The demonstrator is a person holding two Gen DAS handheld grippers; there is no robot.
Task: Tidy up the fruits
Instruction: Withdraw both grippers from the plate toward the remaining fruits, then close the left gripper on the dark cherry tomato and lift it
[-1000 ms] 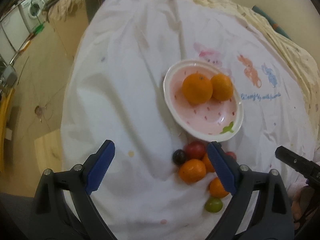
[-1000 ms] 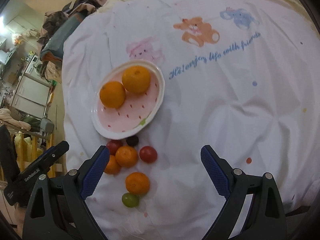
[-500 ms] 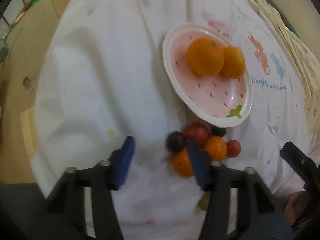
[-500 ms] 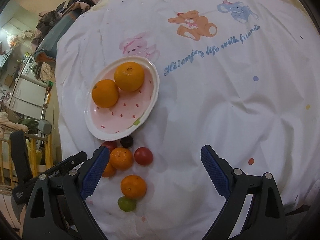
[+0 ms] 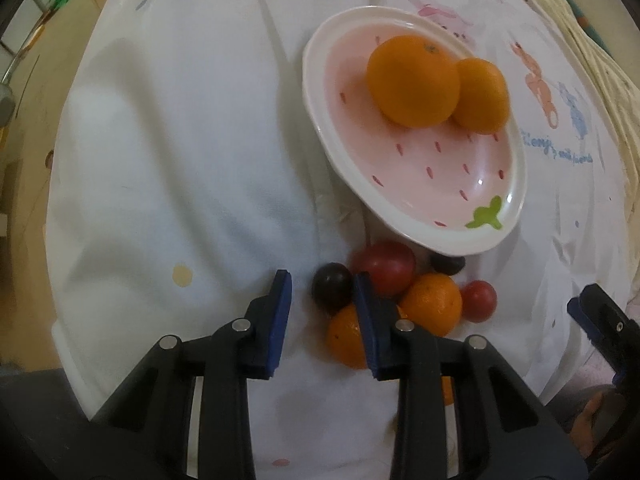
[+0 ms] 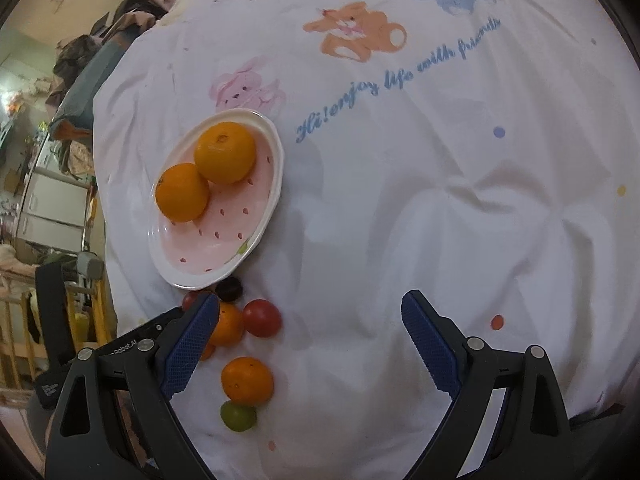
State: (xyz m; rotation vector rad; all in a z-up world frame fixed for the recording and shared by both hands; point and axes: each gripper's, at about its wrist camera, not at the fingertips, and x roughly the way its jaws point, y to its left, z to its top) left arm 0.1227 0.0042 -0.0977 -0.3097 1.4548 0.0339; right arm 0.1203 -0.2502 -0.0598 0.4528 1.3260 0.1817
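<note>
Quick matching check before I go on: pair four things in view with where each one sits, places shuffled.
Things:
1. larger orange
2. green grape
3. dark grape
4. left gripper

Places:
A. on the cloth, nearest the right wrist camera, below a loose orange
B. on the pink strawberry plate
C. open, low over the cloth beside the loose fruit pile
D. on the cloth, just ahead of the left gripper's right finger

Pairs: 1-B, 2-A, 3-D, 4-C
</note>
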